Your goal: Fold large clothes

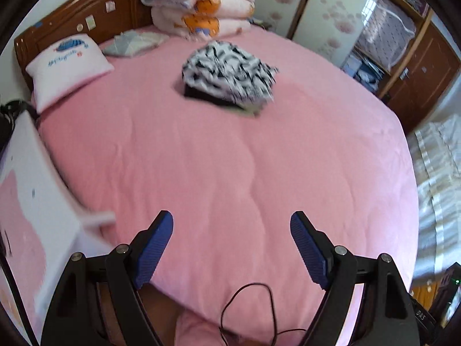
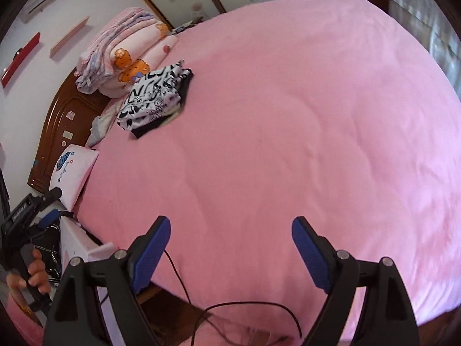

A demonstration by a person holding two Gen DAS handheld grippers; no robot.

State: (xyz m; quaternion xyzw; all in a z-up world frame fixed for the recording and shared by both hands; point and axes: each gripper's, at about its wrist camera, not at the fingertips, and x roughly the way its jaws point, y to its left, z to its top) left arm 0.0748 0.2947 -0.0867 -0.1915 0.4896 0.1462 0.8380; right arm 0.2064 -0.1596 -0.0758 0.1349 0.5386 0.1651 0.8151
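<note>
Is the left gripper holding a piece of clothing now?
No, the left gripper is open, with only the pink bed cover between its fingers.

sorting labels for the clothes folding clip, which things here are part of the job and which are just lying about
Job: black-and-white garment folded on a small clothes stack; pink bed; left gripper; right gripper, both open, empty.
Lying about: folded quilts; white pillow; black cable.

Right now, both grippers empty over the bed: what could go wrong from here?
1. A loose black cable trails over the bed edge under the open right gripper; it could snag.
2. The folded black-and-white stack looks lopsided; dropping more on it may topple it.
3. The white board sits beside the open left gripper; a swing could clip it.
</note>
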